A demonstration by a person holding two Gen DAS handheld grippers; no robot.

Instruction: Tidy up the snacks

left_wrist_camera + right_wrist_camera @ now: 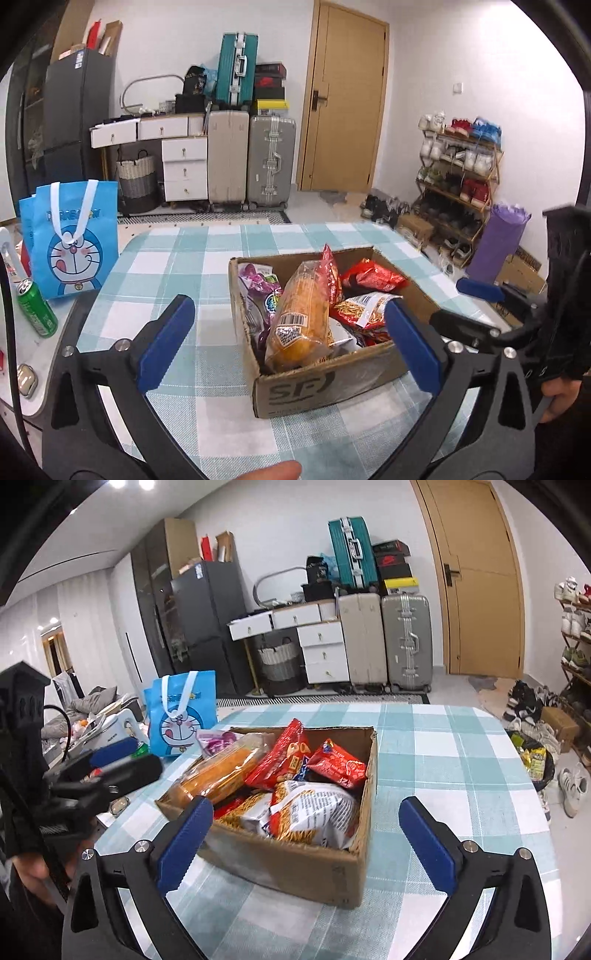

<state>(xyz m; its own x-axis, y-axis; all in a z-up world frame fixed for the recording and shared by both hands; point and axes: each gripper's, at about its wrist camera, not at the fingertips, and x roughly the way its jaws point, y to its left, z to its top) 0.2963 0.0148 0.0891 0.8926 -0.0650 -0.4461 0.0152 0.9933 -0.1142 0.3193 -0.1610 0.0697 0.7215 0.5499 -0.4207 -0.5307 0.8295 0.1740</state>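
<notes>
Both grippers' fingers (168,343) (430,843) spread wide

A lived-in home: stacked suitcases (229,155), shoe rack (458,173), fridge (72,110), checked-cloth table (192,258).

White walls, wooden door (343,96), stacked suitcases (251,158)

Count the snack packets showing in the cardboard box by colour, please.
Orange packet: 1
Purple packet: 1
Red packets: 2
White-and-red packet: 1
Total: 5 clearly showing; partly hidden ones underneath cannot be counted.
</notes>
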